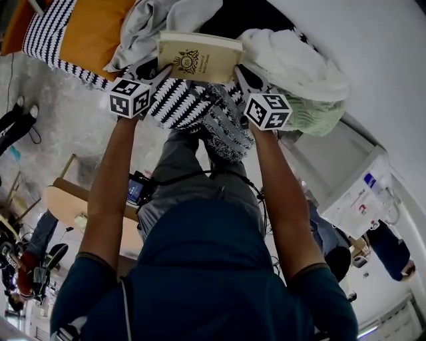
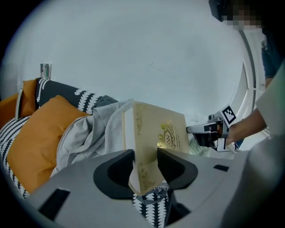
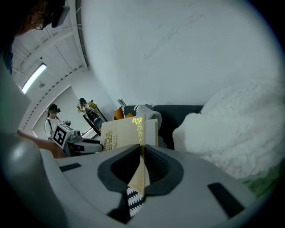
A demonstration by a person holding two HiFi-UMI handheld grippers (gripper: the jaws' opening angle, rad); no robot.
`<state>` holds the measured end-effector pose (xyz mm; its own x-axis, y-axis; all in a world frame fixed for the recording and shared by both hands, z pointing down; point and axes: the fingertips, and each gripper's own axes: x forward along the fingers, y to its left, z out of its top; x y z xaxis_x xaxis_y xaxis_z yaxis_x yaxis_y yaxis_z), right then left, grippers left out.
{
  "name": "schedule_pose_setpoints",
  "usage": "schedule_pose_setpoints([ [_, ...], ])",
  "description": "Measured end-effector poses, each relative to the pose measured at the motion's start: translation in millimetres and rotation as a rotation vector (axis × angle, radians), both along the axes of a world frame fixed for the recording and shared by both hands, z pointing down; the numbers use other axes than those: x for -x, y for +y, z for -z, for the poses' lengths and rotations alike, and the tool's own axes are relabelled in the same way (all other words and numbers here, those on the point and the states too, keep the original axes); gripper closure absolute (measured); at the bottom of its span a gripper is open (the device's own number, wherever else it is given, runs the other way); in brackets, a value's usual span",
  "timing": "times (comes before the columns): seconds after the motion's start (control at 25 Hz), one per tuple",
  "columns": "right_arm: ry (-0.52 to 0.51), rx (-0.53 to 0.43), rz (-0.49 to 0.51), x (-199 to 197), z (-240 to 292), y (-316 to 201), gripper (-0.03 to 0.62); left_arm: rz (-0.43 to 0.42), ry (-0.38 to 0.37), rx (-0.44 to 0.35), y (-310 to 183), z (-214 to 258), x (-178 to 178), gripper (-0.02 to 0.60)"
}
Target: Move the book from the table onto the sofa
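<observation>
The book (image 1: 200, 56) is held above a striped cushion (image 1: 180, 103) on the sofa (image 3: 178, 116). It is clamped half-wide by the left gripper (image 1: 152, 70), and its cover is pinched by the almost closed right gripper (image 1: 243, 74).

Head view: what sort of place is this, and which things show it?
Probably a living-room setup: a dark sofa piled with an orange cushion, a striped cushion and a fluffy white blanket.

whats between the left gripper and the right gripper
The book spans the gap, the left gripper shut on one end and the right gripper on the other; the head view shows it.
</observation>
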<state>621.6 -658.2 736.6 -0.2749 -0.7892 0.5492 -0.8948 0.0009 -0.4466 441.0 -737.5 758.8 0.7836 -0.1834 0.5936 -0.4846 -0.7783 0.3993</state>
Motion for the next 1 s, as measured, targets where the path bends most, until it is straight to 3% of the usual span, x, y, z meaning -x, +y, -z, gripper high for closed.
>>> schedule_pose_setpoints([
  [0.52,-0.056,0.183,-0.097,-3,-91,14,0.563,-0.051,-0.057,0.142,3,-87,-8,0.408],
  [1.0,-0.074,0.276,-0.135,-5,-144,18,0.563,-0.067,-0.076,0.235,7,-147,-12,0.408],
])
